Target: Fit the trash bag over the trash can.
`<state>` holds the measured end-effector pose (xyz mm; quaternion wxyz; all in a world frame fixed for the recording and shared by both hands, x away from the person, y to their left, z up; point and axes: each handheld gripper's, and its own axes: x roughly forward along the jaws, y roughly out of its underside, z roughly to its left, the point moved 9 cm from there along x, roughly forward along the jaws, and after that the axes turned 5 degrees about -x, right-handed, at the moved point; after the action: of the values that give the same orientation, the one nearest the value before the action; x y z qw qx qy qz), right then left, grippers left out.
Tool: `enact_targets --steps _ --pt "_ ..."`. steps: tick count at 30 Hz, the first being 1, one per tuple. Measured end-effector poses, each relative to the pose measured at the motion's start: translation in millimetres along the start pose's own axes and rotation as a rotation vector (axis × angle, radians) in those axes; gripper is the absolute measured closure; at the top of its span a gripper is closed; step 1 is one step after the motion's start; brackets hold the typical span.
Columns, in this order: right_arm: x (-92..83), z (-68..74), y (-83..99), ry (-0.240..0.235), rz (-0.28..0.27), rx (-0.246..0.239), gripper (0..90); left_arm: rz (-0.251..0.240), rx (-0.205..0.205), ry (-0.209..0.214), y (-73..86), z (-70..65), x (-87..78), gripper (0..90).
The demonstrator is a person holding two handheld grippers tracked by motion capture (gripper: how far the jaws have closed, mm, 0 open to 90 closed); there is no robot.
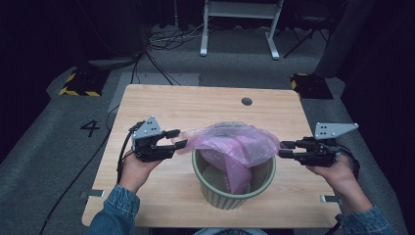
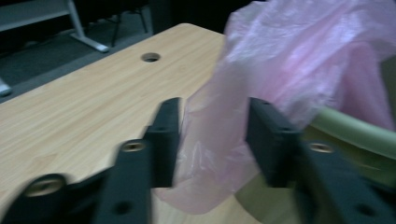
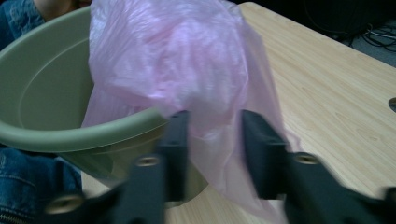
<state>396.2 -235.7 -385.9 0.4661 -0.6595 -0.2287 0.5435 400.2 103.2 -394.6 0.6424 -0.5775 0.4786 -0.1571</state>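
Both tools, left tool (image 1: 178, 138) and right tool (image 1: 285, 149), have jaws apart around opposite edges of the pink bag (image 1: 235, 147), not visibly clamped. Its bottom hangs inside the green bin (image 1: 234, 196) on the table (image 1: 195, 103); the rim is not yet lined.

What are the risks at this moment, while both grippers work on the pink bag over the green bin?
1. The pink bag is thin film. Its edges lie between the jaws of the left gripper and the right gripper, so a slack grip may let it slip out.
2. Pulling both sides apart could tear the film.
3. Part of the bag hangs inside the green bin, which stands near the table's front edge; a hard tug might tip or drag it.
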Motion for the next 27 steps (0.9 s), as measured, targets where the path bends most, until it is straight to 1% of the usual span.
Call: enact_targets --steps 2,4,5,8,10,13,17,19,20,22,25,27 --pt "-1.0 5.0 -1.4 -0.004 0.007 -0.019 87.4 -0.003 0.033 -0.004 0.1 -8.2 -2.5 80.1" --pt "-4.0 9.7 -3.1 0.007 0.008 -0.045 89.6 -0.022 0.061 0.001 -1.4 -17.4 -8.3 86.3" --pt "-6.2 12.7 -4.4 0.013 0.007 -0.053 89.8 -0.033 0.068 0.003 -2.0 -20.7 -10.6 88.0" --pt "-10.9 21.1 -6.1 0.017 0.0 -0.075 89.9 -0.07 0.121 0.035 -1.9 -36.1 -20.8 88.8" --pt "-13.6 29.0 -5.8 0.014 -0.003 -0.091 89.9 -0.073 0.16 0.051 2.7 -46.0 -25.4 89.3" --pt "-16.1 42.4 -2.6 -0.004 -0.008 -0.122 89.9 -0.054 0.197 0.076 14.8 -57.9 -29.4 89.5" --pt "-14.9 61.2 5.9 -0.047 0.008 -0.159 89.9 -0.028 0.212 0.105 28.2 -66.3 -29.1 89.7" --pt "-12.7 68.8 11.1 -0.063 0.024 -0.169 89.9 -0.013 0.222 0.131 34.8 -69.9 -27.5 89.8" --pt "-11.4 72.1 13.8 -0.07 0.033 -0.17 89.9 -0.008 0.23 0.148 38.3 -71.9 -26.3 89.9" --pt "-8.3 76.4 19.2 -0.077 0.056 -0.154 89.9 0.011 0.234 0.172 44.8 -74.3 -23.0 90.0" --pt "-3.2 81.8 26.6 -0.099 0.074 -0.143 89.9 0.049 0.244 0.197 54.2 -77.0 -16.5 90.0" --pt "1.1 82.3 32.8 -0.108 0.087 -0.133 90.0 0.069 0.246 0.212 59.4 -78.2 -12.5 90.0"
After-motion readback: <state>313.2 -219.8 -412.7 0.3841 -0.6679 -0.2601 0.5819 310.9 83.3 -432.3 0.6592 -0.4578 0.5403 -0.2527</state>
